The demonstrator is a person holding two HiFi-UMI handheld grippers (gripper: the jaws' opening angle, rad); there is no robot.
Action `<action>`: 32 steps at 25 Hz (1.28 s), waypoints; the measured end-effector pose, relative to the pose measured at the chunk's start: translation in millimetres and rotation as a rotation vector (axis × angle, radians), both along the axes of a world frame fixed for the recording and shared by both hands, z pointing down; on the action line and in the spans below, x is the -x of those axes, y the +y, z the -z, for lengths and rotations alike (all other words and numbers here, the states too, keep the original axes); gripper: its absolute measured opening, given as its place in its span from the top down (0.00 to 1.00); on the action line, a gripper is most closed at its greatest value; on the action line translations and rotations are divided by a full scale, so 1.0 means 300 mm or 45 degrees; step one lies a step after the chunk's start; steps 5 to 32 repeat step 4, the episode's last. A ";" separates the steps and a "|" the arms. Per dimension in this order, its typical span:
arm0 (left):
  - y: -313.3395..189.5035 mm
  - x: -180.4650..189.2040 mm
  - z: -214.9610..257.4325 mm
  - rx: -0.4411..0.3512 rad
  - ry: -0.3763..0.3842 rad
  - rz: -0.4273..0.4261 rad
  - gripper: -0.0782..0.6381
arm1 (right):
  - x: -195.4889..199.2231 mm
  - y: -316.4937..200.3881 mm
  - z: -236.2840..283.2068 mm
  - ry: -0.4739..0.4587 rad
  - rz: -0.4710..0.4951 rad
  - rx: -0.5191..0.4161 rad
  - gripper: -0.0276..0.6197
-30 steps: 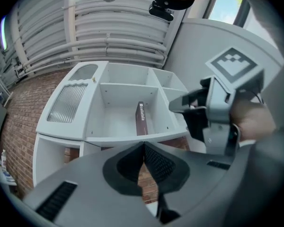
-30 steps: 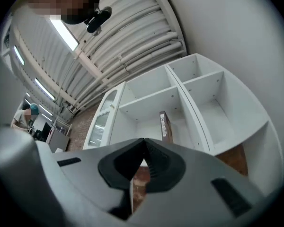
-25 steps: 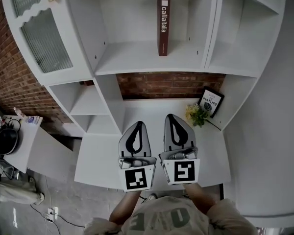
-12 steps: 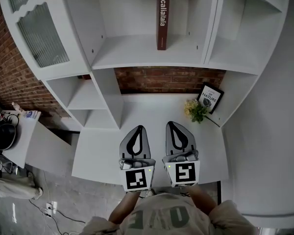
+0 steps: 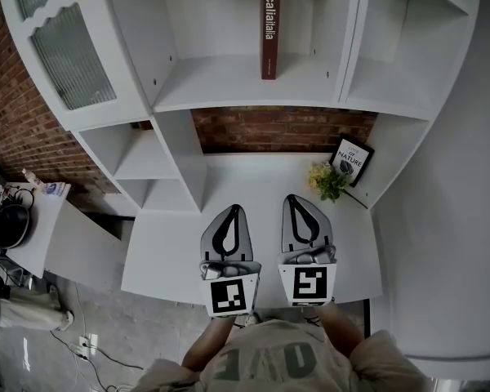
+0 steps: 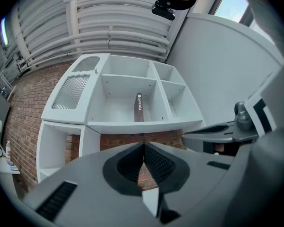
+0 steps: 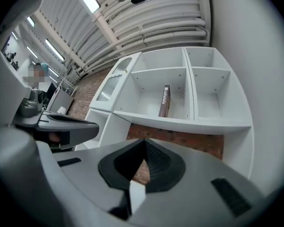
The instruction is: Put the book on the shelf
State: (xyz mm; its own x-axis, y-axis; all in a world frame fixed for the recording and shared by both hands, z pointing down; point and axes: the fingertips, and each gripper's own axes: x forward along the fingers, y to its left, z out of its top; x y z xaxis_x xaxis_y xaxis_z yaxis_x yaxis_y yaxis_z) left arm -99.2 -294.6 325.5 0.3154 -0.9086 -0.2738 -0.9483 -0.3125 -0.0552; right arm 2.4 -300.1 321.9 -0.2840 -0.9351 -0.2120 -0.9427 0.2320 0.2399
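A dark red book (image 5: 270, 26) stands upright in the middle compartment of the white shelf unit (image 5: 245, 92); it also shows in the left gripper view (image 6: 138, 107) and the right gripper view (image 7: 164, 101). My left gripper (image 5: 230, 211) and right gripper (image 5: 301, 202) hover side by side over the white desk surface (image 5: 171, 251), well below the book. Both are shut, jaws meeting at the tips, with nothing between them (image 6: 143, 144) (image 7: 145, 142).
A small yellow-flowered plant (image 5: 327, 182) and a framed card (image 5: 350, 159) sit at the desk's back right. A glass-fronted cabinet door (image 5: 69, 55) is at upper left. Brick wall (image 5: 282, 131) shows behind the desk. A side table (image 5: 28, 231) with clutter stands at left.
Both grippers have drawn back slightly toward the person and lower in the head view. The book stays upright on the shelf.
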 end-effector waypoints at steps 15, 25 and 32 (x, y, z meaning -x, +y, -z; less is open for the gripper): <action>0.000 -0.003 0.011 -0.008 -0.001 0.000 0.87 | -0.006 0.002 -0.002 -0.023 -0.023 0.008 0.93; 0.000 -0.003 0.011 -0.008 -0.001 0.000 0.87 | -0.006 0.002 -0.002 -0.023 -0.023 0.008 0.93; 0.000 -0.003 0.011 -0.008 -0.001 0.000 0.87 | -0.006 0.002 -0.002 -0.023 -0.023 0.008 0.93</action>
